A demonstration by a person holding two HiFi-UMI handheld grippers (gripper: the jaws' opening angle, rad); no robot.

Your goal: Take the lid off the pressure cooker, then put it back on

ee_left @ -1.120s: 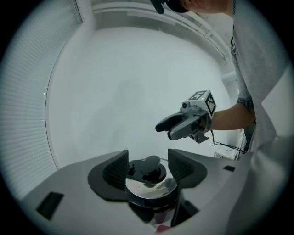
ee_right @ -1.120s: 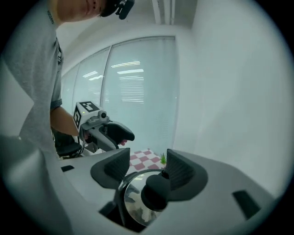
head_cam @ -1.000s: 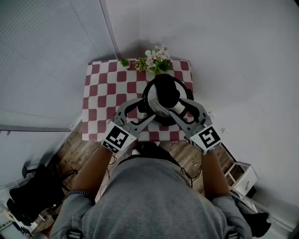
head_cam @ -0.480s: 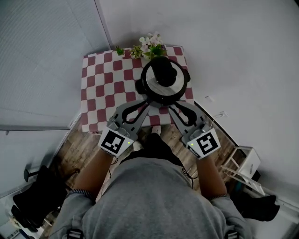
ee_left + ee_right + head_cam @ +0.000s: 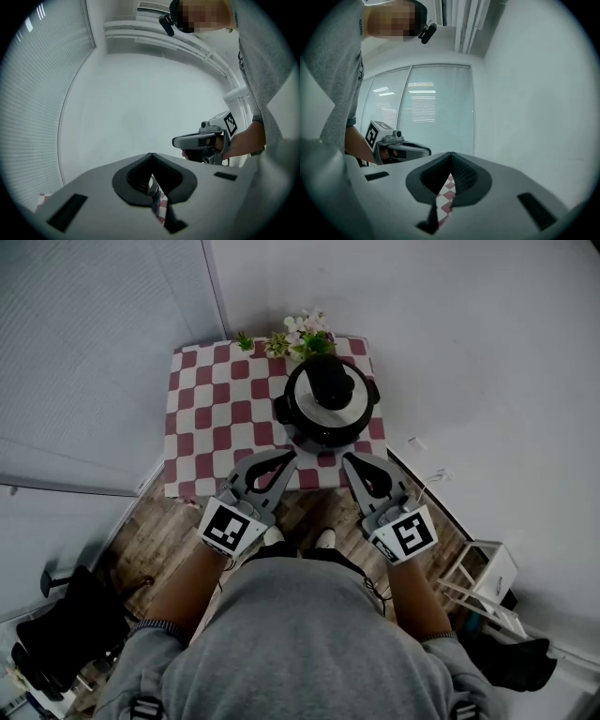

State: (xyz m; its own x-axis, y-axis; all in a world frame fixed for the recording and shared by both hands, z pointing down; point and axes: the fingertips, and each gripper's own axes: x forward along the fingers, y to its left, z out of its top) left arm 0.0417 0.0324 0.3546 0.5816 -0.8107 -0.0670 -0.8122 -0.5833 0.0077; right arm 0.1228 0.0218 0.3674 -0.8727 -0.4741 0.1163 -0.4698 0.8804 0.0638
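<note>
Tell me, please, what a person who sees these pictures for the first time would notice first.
The black pressure cooker, its lid on, stands on the red-and-white checked table, toward its right side, with small flowers behind it. Nearer the person, the left gripper and the right gripper hang at the table's near edge, apart from the cooker. Their jaws have just closed, with nothing between them.

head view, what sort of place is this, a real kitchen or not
Probably not a kitchen; it looks like a plain office-type room. A small table with a checked cloth stands in a corner between a bare white wall and window blinds, bearing a pressure cooker and flowers.
</note>
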